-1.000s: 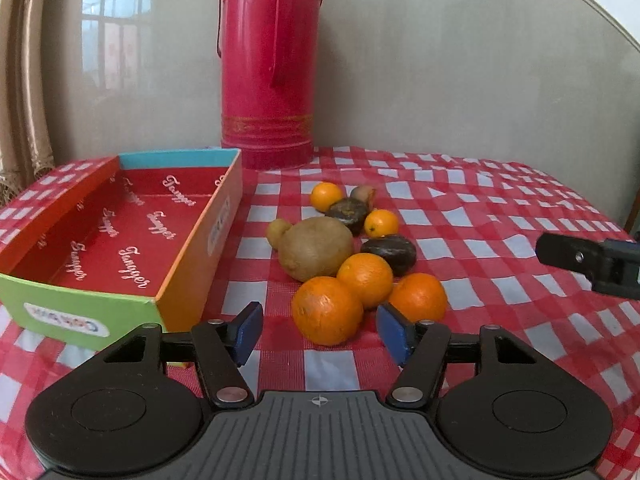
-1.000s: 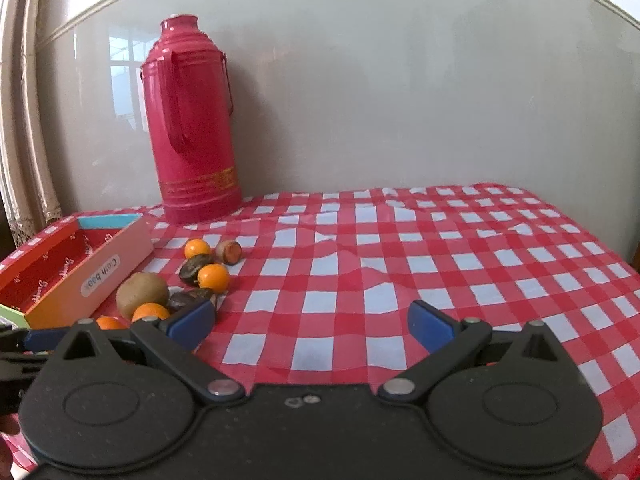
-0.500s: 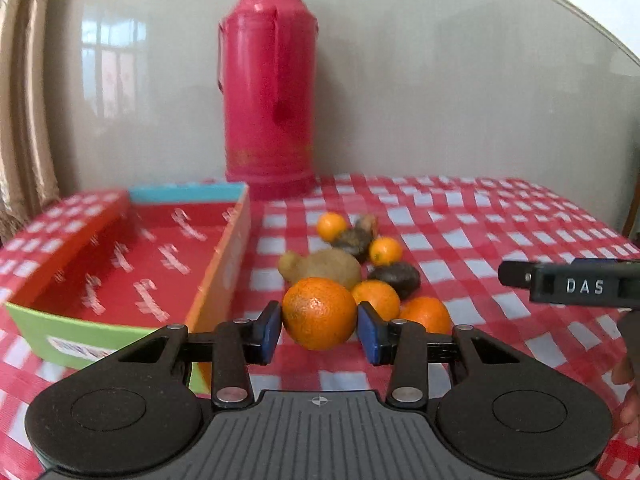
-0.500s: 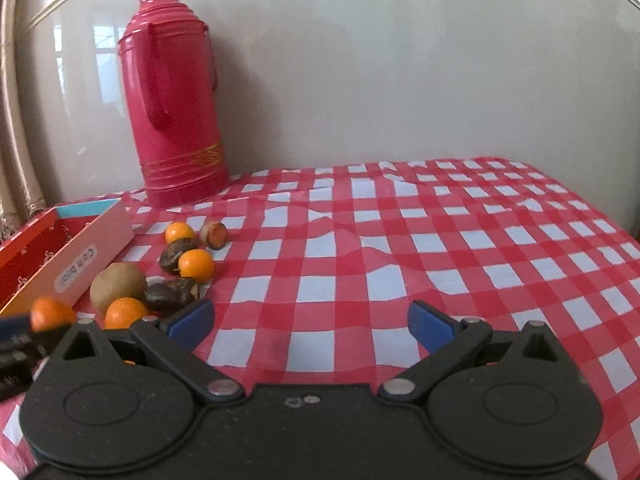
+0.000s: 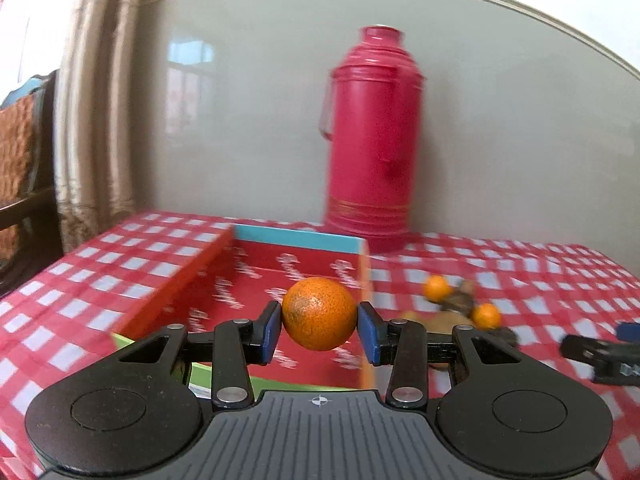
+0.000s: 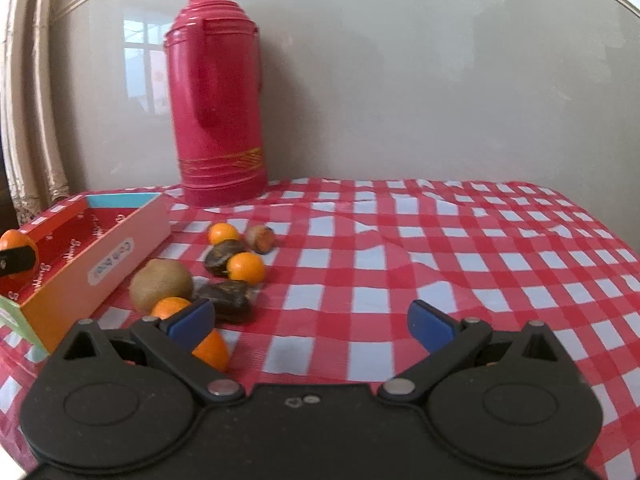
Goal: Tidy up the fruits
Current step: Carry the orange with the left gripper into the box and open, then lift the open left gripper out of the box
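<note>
We hold orange (image 5: pixel 319 313) clamped in left gripper (image 5: pixel 319 330), above box (image 5: pixel 256 276) near end, interior straight ahead; right gripper (image 6: pixel 311 322) wide, empty, nearer remaining fruit.

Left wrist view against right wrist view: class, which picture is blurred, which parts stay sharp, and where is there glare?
Left wrist view: thermos, box and tablecloth smeared; the orange and left gripper stay sharp. Right wrist view: mostly crisp, a window reflection on the glossy wall.

Orange (image 5: pixel 319 313) aloft over red box (image 5: pixel 208 276), other fruits (image 6: pixel 224 268) clustered on cloth
</note>
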Motion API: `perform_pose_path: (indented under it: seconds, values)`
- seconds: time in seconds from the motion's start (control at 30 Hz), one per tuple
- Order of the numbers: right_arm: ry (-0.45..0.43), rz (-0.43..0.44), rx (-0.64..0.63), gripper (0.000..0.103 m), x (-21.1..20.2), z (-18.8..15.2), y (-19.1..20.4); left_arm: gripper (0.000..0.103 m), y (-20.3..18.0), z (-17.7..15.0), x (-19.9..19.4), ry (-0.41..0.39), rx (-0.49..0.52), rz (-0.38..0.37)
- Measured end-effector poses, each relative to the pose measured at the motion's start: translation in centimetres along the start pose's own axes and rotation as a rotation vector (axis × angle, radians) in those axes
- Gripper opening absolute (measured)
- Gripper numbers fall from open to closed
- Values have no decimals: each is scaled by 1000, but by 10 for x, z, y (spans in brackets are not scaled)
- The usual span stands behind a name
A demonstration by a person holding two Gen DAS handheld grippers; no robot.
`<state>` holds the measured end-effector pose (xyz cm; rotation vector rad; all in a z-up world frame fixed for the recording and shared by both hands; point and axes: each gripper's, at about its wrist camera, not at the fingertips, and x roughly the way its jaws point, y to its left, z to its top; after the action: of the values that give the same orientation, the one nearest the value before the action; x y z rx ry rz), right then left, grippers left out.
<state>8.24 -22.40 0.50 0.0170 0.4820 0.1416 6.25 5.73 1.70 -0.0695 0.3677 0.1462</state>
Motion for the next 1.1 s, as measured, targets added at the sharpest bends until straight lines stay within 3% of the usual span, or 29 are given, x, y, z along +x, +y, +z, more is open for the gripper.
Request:
perform_pose_path:
  seconds: [0.3,0.37,0.4,0.43,0.57,0.7,0.8,1.1]
  values:
    - [-3,57,-20,98,6,2,29,42,34,-6,20,64,-20,76]
    - [1,68,-18,98,8,2,36,54,35,-8,18,56,0,96]
    - [3,74,-17,98,9,2,40,72,35,-8,17,47,2,101]
    - [4,81,-16,98,10,2,43,80,36,-8,15,32,3,106]
    - [8,96,-40,98,10,1,54,80,39,-8,8,20,1,109]
    - [10,104,-48,98,8,-1,56,103,40,-8,-6,-20,3,139]
    - [2,104,-38,98,5,-1,53,103,41,-7,-17,-47,-13,132]
    - [-11,81,-28,98,-4,-3,46,103,34,-8,-30,-2,-13,130]
